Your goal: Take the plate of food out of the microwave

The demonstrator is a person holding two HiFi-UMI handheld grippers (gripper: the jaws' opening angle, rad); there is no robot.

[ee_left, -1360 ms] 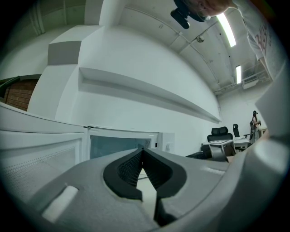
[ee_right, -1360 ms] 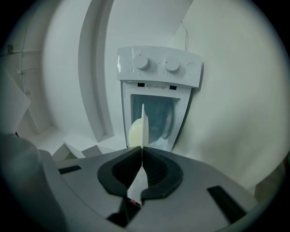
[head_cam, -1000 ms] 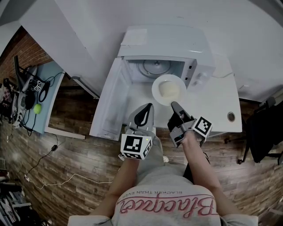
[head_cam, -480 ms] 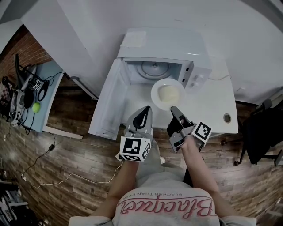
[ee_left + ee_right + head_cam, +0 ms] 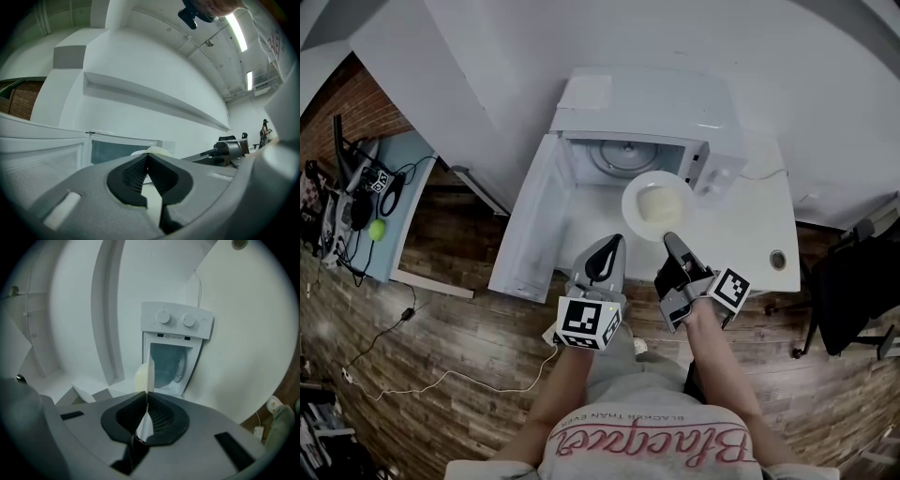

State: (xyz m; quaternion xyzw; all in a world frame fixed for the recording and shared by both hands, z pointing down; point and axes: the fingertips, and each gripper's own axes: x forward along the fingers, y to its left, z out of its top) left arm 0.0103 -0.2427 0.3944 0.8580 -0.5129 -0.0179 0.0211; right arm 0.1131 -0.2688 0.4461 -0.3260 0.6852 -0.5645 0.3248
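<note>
The white microwave [image 5: 647,103] stands on a white table [image 5: 741,234] with its door [image 5: 532,220] swung open to the left. A white plate [image 5: 657,202] of pale food hovers in front of the open cavity. My right gripper [image 5: 667,236] is shut on the plate's near rim. In the right gripper view the plate [image 5: 150,376] runs edge-on between the pads of that gripper [image 5: 146,401], facing the microwave [image 5: 176,329]. My left gripper [image 5: 613,242] hangs left of the plate, shut and empty. From the left gripper [image 5: 147,161] the plate [image 5: 152,151] shows just beyond its tips.
The open door takes up the table's left side. A round cable hole [image 5: 777,259] sits in the table's right corner. A blue side table [image 5: 389,187] with gear stands far left, and a black chair [image 5: 853,281] far right. A white wall lies behind the microwave.
The plate in my right gripper has risen slightly and edged away from the microwave's opening. My left gripper has stayed where it was.
</note>
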